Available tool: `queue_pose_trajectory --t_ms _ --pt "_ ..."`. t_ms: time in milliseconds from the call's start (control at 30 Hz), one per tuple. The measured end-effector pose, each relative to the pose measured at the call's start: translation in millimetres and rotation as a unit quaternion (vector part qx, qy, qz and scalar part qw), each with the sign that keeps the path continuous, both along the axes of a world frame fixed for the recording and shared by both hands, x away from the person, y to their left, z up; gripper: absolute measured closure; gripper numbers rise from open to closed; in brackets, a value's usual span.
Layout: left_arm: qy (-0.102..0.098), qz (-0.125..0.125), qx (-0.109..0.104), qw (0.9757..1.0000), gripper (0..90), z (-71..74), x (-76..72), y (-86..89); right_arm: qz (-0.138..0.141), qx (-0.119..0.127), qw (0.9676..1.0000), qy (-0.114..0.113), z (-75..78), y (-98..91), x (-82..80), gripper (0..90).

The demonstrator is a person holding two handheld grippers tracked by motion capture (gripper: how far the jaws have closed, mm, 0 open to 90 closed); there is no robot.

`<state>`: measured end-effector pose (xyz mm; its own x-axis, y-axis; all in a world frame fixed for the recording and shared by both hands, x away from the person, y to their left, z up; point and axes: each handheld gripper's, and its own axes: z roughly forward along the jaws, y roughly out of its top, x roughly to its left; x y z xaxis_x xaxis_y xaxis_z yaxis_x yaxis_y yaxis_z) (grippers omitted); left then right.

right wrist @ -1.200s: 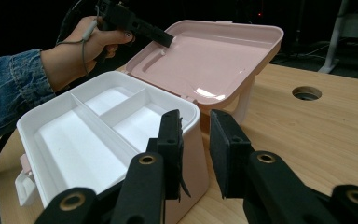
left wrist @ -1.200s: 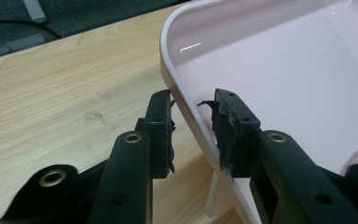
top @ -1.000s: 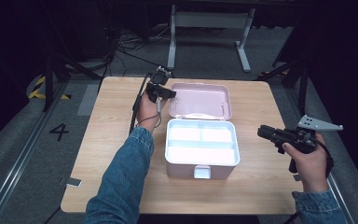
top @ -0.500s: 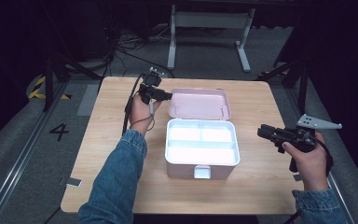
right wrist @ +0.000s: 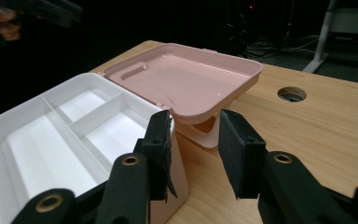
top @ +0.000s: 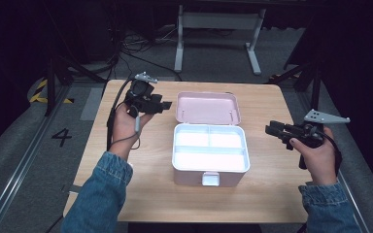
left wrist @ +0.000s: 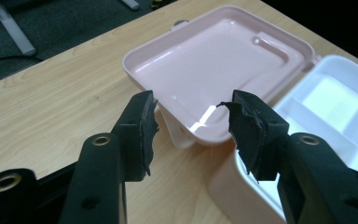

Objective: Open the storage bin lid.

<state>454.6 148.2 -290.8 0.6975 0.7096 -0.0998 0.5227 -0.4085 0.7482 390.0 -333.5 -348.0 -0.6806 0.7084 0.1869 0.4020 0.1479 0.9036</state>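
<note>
A pink box (top: 209, 175) stands mid-table with its lid (top: 208, 108) swung back flat and a white divided tray (top: 210, 148) inside. My left gripper (top: 165, 104) is held above the table just left of the lid, apart from it. Its jaws have just been opening and stand open with nothing between them; the left gripper (left wrist: 193, 121) looks across the lid (left wrist: 214, 60). My right gripper (top: 272, 130) hovers right of the box, pointing at it. Its jaws too have just been opening, and the right gripper (right wrist: 195, 149) is open and empty before the tray (right wrist: 74, 135) and lid (right wrist: 186, 79).
The wooden table (top: 267, 204) has bare room on both sides of the box and in front of it. A round cable hole (right wrist: 291, 94) lies behind the lid. White desk legs (top: 179, 43) stand on the floor beyond the far edge.
The left gripper has drawn left and up, away from the lid's left edge, and its jaws have spread. The right gripper's jaws have widened while that hand stayed in place.
</note>
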Motion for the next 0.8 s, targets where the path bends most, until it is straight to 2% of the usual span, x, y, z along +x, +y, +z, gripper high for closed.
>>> queue_pose_trajectory --t_ms 67,133,233,333,433,500,600,700,800 --pt "-0.005 -0.003 0.001 1.0000 50.7 1.4 -4.0 1.5 0.000 -0.003 1.0000 0.002 -0.1 0.3 1.4 64.1" --pt "-0.008 -0.008 0.000 0.9999 49.9 6.2 -19.2 7.2 -0.001 -0.007 1.0000 0.006 -0.5 0.5 4.0 62.5" --pt "-0.001 -0.013 0.005 0.9999 48.8 7.6 -32.5 12.7 0.004 -0.010 0.9998 0.016 -1.5 0.7 5.5 61.1" --pt "-0.002 -0.014 0.022 0.9997 48.5 7.4 -44.7 17.1 0.005 -0.013 0.9996 0.023 -2.6 -0.1 6.1 60.2" --pt "-0.008 -0.011 0.047 0.9988 48.1 7.3 -57.0 19.4 0.004 -0.016 0.9995 0.026 -3.5 -1.4 5.9 59.7" --pt "-0.015 -0.012 0.074 0.9971 47.6 5.4 -67.8 18.2 0.003 -0.018 0.9995 0.027 -4.0 -2.3 5.4 59.1" --pt "-0.010 -0.014 0.094 0.9954 46.7 -1.3 -80.0 17.2 0.003 -0.019 0.9993 0.032 -5.8 -3.3 4.4 58.7" --pt "0.001 -0.003 0.101 0.9949 45.2 -9.1 -86.9 19.4 0.002 -0.020 0.9991 0.036 -7.4 -4.1 3.4 58.5" --pt "0.012 0.002 0.090 0.9959 43.5 -16.2 -90.6 23.5 0.003 -0.021 0.9989 0.041 -9.0 -4.3 3.5 58.4"
